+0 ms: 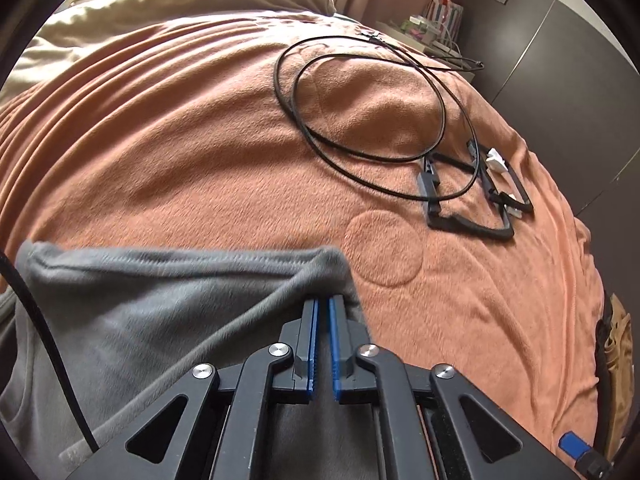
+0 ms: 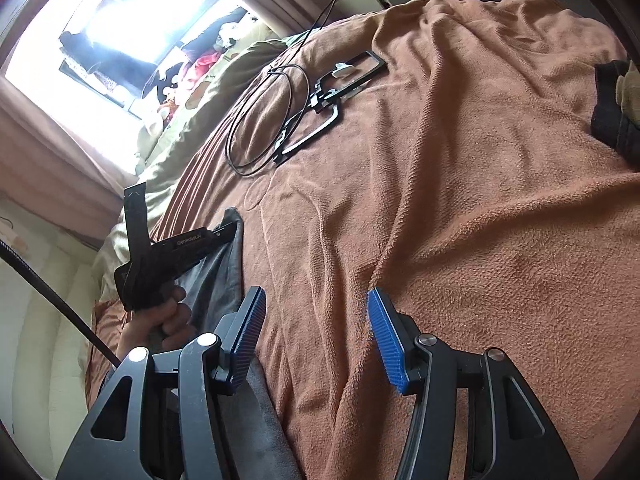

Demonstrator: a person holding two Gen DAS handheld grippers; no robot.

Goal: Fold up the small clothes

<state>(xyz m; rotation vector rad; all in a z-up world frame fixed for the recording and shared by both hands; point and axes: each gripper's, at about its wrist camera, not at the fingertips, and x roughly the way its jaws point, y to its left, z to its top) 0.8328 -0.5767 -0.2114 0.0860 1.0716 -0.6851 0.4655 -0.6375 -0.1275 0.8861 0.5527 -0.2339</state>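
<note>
A grey garment lies spread on an orange blanket over a bed. In the left wrist view my left gripper is shut on the garment's far right corner, and the cloth creases toward the blue pads. From the right wrist view, a hand holds that left gripper at the edge of the grey garment. My right gripper stands open above the blanket with nothing between its fingers. The garment's edge runs under its left finger.
A coiled black cable and black frame parts lie on the blanket further up the bed. Dark clothing sits at the bed's right edge. Beige bedding and a bedside unit stand beyond.
</note>
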